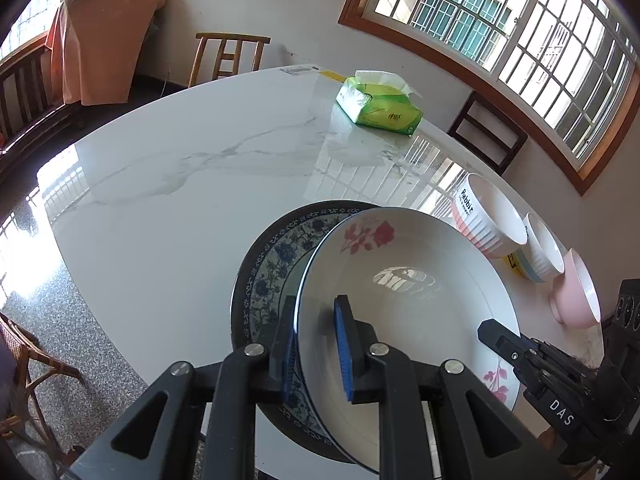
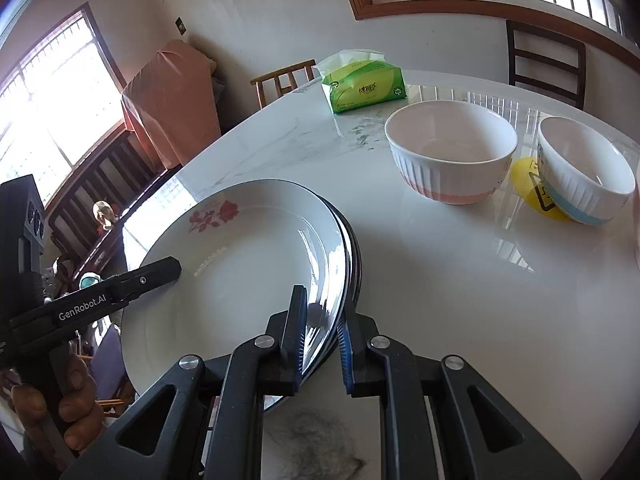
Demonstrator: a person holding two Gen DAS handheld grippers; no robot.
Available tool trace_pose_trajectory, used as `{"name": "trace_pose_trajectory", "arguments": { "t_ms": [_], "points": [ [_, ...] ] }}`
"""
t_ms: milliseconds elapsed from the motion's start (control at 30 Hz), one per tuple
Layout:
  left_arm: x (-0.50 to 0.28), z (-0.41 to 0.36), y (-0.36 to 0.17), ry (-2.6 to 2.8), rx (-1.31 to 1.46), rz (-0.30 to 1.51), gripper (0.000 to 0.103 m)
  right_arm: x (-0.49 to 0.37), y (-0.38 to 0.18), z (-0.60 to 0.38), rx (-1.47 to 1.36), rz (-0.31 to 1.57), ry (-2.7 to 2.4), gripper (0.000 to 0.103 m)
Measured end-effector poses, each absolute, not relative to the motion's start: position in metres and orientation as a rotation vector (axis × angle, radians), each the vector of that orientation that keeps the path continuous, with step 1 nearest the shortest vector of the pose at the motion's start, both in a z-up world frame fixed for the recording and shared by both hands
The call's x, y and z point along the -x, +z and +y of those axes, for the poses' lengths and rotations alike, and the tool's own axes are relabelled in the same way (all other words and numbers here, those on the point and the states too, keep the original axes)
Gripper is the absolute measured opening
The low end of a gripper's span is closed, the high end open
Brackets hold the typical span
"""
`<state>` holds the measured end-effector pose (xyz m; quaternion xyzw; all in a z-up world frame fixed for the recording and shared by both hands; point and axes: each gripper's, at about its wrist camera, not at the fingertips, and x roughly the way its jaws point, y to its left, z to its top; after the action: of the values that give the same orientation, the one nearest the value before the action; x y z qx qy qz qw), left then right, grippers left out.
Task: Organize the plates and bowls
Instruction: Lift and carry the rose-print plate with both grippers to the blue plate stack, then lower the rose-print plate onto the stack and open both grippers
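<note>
We see two stacked plates near the table's front edge, the upper plate shifted right over the lower plate. Right of them three bowls stand in a row. The tissue pack lies behind.

White floral plate tilted atop blue-patterned plate.
</note>
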<state>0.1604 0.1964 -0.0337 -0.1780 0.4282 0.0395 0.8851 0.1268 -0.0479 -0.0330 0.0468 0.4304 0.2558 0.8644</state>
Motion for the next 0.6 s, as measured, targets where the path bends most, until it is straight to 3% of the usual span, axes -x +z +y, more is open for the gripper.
{"name": "trace_pose_trajectory", "arguments": {
  "t_ms": [600],
  "points": [
    [-0.166,0.205,-0.043,0.107,0.375,0.892,0.019,-0.126,-0.038,-0.037,-0.067,0.896,0.541,0.015]
  ]
}}
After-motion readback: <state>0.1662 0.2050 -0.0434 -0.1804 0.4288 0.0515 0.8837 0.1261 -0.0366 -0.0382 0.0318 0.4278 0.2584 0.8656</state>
